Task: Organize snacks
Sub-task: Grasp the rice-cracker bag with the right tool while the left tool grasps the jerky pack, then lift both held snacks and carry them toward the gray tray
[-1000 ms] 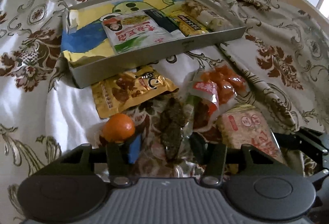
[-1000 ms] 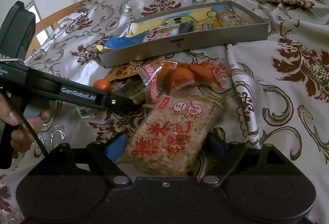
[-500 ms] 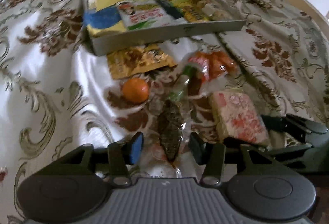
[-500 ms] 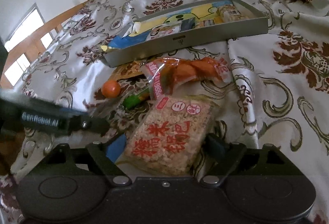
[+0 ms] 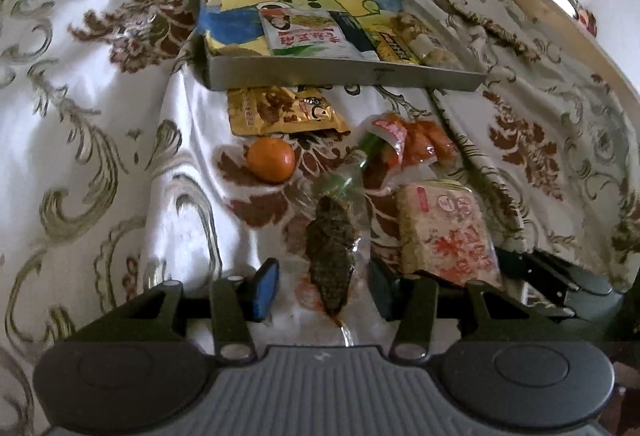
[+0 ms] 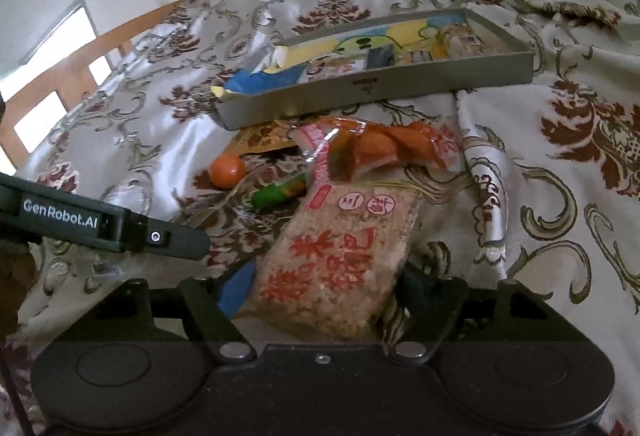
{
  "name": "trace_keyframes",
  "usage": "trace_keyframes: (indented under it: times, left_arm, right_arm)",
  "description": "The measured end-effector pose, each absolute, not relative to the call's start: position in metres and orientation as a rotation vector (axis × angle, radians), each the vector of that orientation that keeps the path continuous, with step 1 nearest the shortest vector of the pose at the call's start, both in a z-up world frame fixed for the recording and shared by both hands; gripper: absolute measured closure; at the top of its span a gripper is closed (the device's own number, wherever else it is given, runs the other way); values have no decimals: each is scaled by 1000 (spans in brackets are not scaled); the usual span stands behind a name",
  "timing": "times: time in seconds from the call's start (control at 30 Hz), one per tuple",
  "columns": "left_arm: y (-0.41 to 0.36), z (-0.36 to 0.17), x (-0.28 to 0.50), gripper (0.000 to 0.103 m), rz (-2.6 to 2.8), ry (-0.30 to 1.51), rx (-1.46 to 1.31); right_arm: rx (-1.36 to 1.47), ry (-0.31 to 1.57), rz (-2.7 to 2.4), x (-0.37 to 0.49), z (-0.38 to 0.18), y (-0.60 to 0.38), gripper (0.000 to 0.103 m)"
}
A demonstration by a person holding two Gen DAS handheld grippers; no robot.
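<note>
1. a shallow grey rectangular metal tray point(image 5: 340, 77) sits on the cream satin bedspread patterned with brown and gold scrolls point(image 5: 100, 139); a bright cartoon sheet lines it.
2. inside the tray lie a white packet with red lettering point(image 5: 308, 37), a yellow-and-black packet point(image 5: 394, 45) and a pale wrapped snack bar point(image 5: 424, 41) toward its right end.
3. just in front of the tray's near wall lies a flat golden foil snack pouch point(image 5: 284, 111), and beside that a small round orange fruit point(image 5: 271, 159) on the cloth.
4. a clear bag of orange-red snack pieces point(image 6: 384, 151) lies right of the fruit, with a small green-wrapped sweet point(image 6: 276, 193) poking out at its left edge.
5. the left gripper point(image 5: 324, 290) points down at a dark brown-green lumpy snack in a clear wrapper point(image 5: 330, 252); the snack sits in the gap, the blue-padded finger point(image 5: 266, 290) stands clear of it, so the jaws look parted and grasp nothing.
6. the right gripper point(image 6: 328, 294) straddles a square pack of puffed rice cake with red characters point(image 6: 336, 264); its jaws are closing around the pack, though i can't make out whether the pads press on it.
7. in the right wrist view, one black finger of the left gripper reaches in from the left edge, near the rice cake pack but apart from it.
</note>
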State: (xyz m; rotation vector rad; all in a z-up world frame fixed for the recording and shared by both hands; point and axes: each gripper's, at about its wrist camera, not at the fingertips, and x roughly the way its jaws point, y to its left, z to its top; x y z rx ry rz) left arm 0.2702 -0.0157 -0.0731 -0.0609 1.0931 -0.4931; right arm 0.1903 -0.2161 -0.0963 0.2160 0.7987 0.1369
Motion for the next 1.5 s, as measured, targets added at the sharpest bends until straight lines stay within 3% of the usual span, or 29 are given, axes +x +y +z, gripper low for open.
trace_keyframes:
  times: [0.7, 0.73, 0.83, 0.87, 1.0, 1.1, 1.17, 1.3, 1.33, 1.43, 1.5]
  left_arm:
    - [-7, -25, 244, 50, -423, 1047, -268]
    - [-10, -22, 245, 50, -425, 1037, -269]
    - [-17, -17, 250, 50, -427, 1019, -272]
    - [-19, -16, 252, 50, -427, 1015, -273]
    - [-25, -20, 259, 50, -419, 1015, -282]
    - [-23, -26, 261, 50, -417, 1021, -307]
    - [-21, -29, 261, 50, -418, 1021, -310]
    - [-18, -34, 261, 50, -422, 1024, -310]
    - [-17, -34, 261, 50, -423, 1025, -312]
    - [-14, -35, 261, 50, -422, 1024, -318]
    - [-12, -33, 261, 50, -422, 1019, -317]
  right_arm:
    - [350, 668, 149, 161, -56, -246, 30]
    - [355, 659, 149, 161, -54, -248, 32]
    - [349, 664, 136, 164, -53, -250, 62]
    - [352, 680, 133, 167, -56, -251, 63]
    - [366, 766, 95, 176, -74, -256, 58]
    - [448, 811, 98, 180, -83, -263, 45]
    - [492, 866, 102, 182, -92, -266, 31]
    - [533, 928, 101, 188, -108, -268, 30]
    - [560, 924, 102, 188, -108, -269, 31]
    - [626, 888, 119, 182, -102, -275, 62]
    - [614, 854, 144, 178, -93, -275, 71]
